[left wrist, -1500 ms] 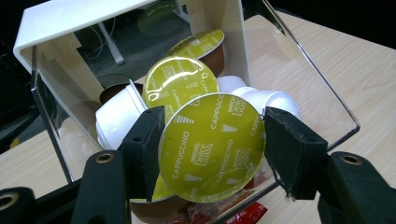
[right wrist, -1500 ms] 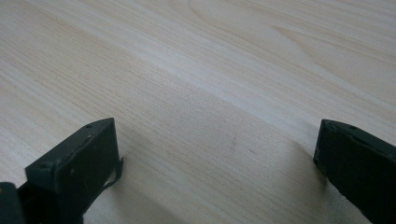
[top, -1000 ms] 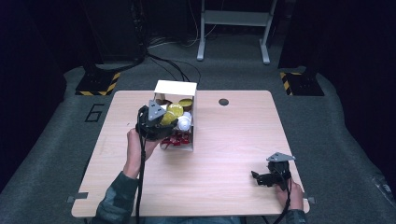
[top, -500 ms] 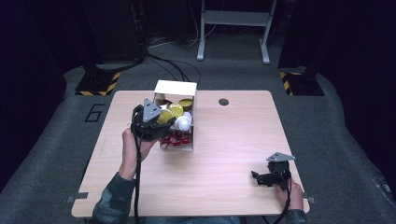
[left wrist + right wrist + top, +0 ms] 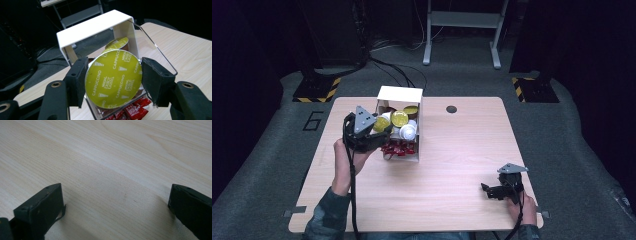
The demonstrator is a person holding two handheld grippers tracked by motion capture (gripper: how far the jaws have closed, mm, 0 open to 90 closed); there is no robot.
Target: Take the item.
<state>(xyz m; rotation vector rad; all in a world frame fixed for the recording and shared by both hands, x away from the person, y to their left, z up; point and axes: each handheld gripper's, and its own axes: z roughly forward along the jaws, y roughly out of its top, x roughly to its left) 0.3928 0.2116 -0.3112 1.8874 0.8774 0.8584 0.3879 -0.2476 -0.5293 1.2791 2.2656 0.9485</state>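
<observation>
Two tongs | left tongs (image 5: 113,80) grip one capsule (image 5: 113,77) | right tongs (image 5: 115,212) agape, empty

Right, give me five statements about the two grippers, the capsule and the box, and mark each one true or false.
1. The left gripper is shut on a green-lidded capsule. True.
2. The capsule's lid reads "Espresso". False: it reads "Cappuccino".
3. The right gripper holds a capsule too. False: its jaws stand open over bare table, with nothing between them.
4. The white box has red packets at its near end. True.
5. The right gripper is at the table's far left corner. False: in the high view it is at the near right.
</observation>
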